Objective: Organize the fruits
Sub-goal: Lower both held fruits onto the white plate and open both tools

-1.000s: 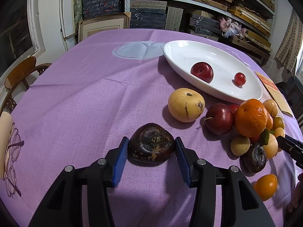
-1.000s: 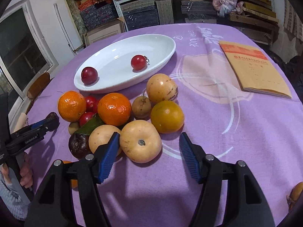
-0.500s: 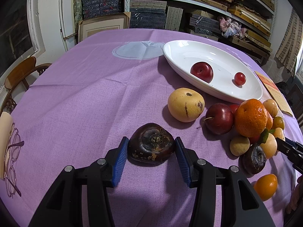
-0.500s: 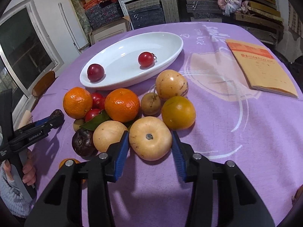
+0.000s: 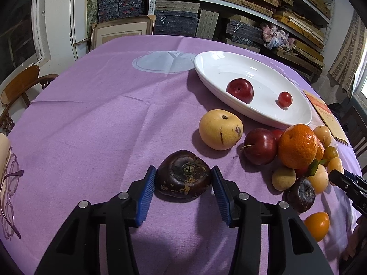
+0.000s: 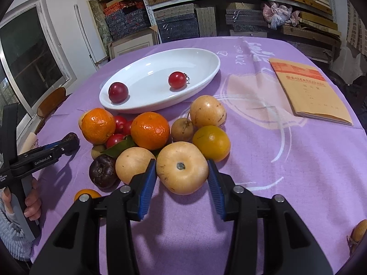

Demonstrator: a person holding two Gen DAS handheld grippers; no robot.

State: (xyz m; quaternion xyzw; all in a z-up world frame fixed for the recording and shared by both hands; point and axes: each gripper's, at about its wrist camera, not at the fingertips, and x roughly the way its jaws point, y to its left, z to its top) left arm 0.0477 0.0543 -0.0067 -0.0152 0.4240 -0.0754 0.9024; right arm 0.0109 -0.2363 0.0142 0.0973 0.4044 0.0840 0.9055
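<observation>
My left gripper [image 5: 183,184] is shut on a dark brown, flattened fruit [image 5: 183,175] that rests on the purple cloth, both blue pads against its sides. My right gripper [image 6: 182,178] is shut on a pale yellow round fruit [image 6: 182,167] at the near edge of the fruit pile. Behind it lie two oranges [image 6: 149,130], a yellow-green citrus [image 6: 211,143], a dark fruit [image 6: 102,170] and several smaller ones. The white oval plate [image 6: 195,61] beyond holds a red plum [image 6: 118,92] and a cherry tomato [image 6: 177,80].
A tan booklet [image 6: 309,89] lies on the cloth at the right. Glasses [image 5: 9,197] sit at the table's left edge, with a wooden chair [image 5: 20,84] beyond. A large yellow pear [image 5: 220,129] lies apart from the pile. Stacked shelves line the back wall.
The right gripper's jaws have come together from wide apart onto the pale yellow fruit. The left gripper has kept still on the dark fruit.
</observation>
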